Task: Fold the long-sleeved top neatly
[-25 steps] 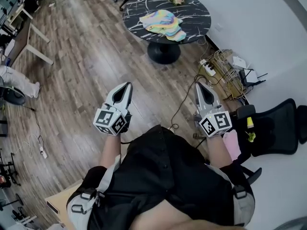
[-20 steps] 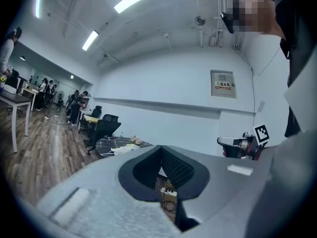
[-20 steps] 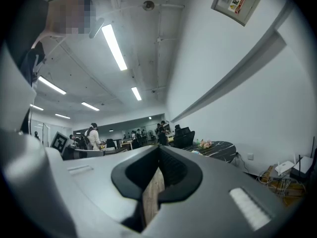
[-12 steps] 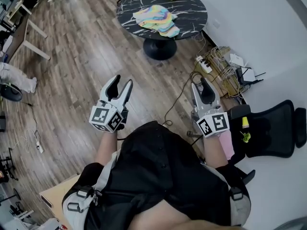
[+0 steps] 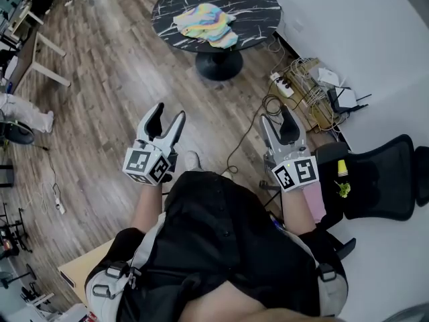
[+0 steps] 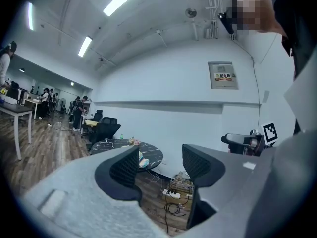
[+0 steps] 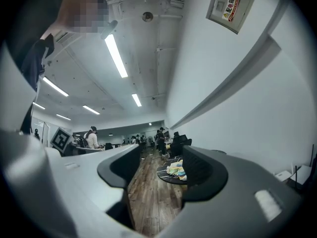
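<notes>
A pastel rainbow long-sleeved top [image 5: 204, 25] lies rumpled on a round black marble table [image 5: 263, 12], well apart from both tools. The left gripper [image 5: 167, 115] and right gripper [image 5: 277, 118] (both empty) have just opened their jaws wide.

Top [image 5: 204, 25] on table [image 5: 263, 9] — chair [image 5: 382, 180] nearer, right

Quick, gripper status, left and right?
Left gripper: open, fingers have just been opening, nothing between them.
Right gripper: open, fingers have just been opening, nothing between them.
</notes>
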Action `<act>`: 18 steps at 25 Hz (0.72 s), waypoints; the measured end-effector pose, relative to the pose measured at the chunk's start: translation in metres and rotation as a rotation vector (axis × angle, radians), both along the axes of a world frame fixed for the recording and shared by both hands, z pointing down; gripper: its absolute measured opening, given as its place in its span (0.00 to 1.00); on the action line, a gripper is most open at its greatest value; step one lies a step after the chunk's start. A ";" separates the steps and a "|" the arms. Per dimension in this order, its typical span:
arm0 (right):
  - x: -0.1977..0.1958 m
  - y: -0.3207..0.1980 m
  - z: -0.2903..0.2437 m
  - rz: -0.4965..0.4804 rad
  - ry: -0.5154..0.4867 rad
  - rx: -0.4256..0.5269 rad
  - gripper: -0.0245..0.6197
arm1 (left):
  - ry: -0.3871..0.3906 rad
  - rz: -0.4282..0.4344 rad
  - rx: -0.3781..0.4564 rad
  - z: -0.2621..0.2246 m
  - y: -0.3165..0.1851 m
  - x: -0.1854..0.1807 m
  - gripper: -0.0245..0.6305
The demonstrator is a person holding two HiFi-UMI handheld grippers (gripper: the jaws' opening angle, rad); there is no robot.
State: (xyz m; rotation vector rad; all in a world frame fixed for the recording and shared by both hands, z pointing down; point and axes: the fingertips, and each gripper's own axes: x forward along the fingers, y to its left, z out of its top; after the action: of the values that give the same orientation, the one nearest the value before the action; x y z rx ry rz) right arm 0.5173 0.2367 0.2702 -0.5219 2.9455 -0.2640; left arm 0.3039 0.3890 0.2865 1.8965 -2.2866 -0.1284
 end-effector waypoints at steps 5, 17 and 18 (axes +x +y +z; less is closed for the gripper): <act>-0.004 -0.012 0.006 -0.008 0.001 -0.040 0.42 | -0.006 0.010 -0.019 0.002 -0.009 -0.001 0.46; -0.053 -0.055 0.019 0.046 0.092 -0.005 0.42 | 0.001 0.064 -0.002 0.023 -0.073 -0.071 0.46; -0.063 -0.061 0.018 0.049 0.094 -0.005 0.42 | 0.004 0.066 -0.003 0.025 -0.079 -0.081 0.46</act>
State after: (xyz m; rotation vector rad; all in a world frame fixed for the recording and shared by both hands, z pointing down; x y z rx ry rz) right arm 0.4546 0.1759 0.2885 -0.6219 3.0180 -0.2476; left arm 0.2225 0.3101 0.3111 1.9659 -2.2172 -0.1206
